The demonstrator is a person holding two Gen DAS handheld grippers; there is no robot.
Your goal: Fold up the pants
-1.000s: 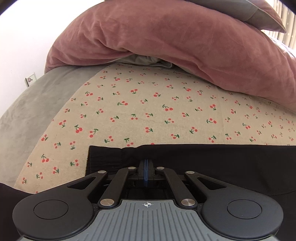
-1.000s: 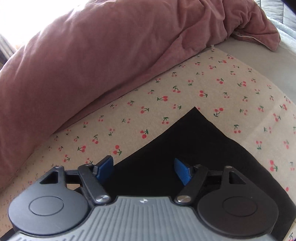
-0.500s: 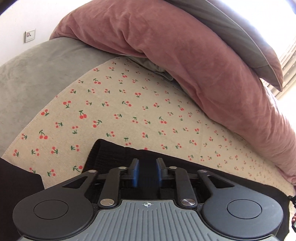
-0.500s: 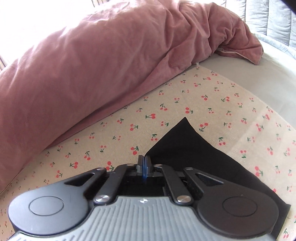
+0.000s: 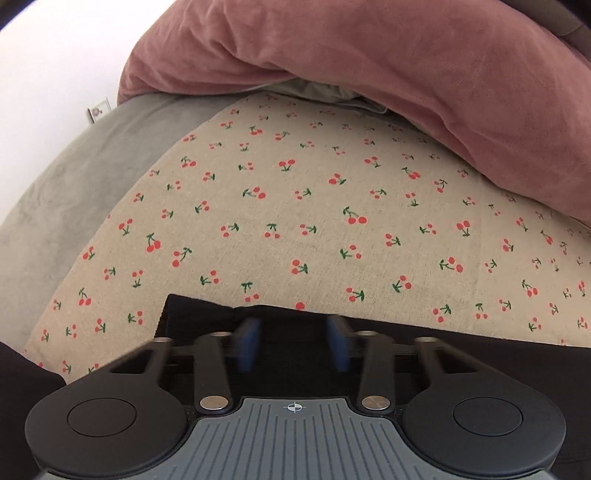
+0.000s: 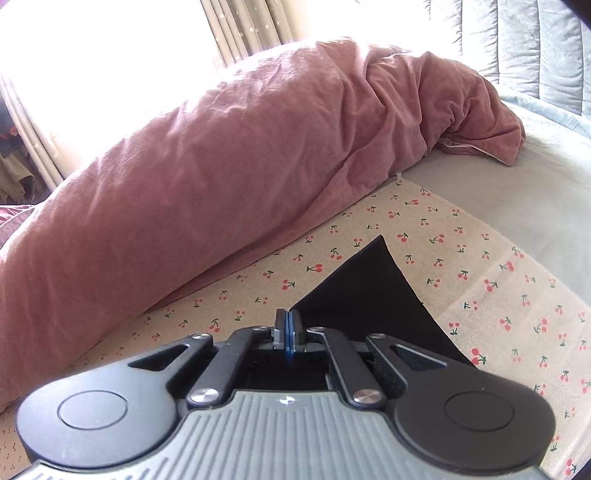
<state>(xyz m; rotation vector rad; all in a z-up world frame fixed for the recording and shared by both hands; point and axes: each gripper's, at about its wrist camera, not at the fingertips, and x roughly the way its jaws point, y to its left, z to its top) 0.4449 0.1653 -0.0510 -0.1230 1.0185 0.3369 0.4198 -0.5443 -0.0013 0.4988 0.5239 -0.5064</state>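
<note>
The black pants (image 5: 199,317) lie on a cherry-print cloth (image 5: 295,206) on the bed. In the left wrist view their ribbed waistband edge runs across just under my left gripper (image 5: 293,328), whose blue fingers (image 5: 248,338) stand apart over the fabric. In the right wrist view my right gripper (image 6: 287,325) is shut on the edge of a pointed black corner of the pants (image 6: 369,291), which rises a little off the cloth (image 6: 480,266).
A large dusty-pink duvet (image 6: 221,184) is heaped along the far side of the cloth, also in the left wrist view (image 5: 406,55). Grey bed sheet (image 5: 74,192) lies left, pale sheet (image 6: 535,192) right. Curtains (image 6: 243,26) hang behind.
My left gripper has opened wide from shut and let go of the waistband. My right gripper closed on the pants corner and has lifted it.
</note>
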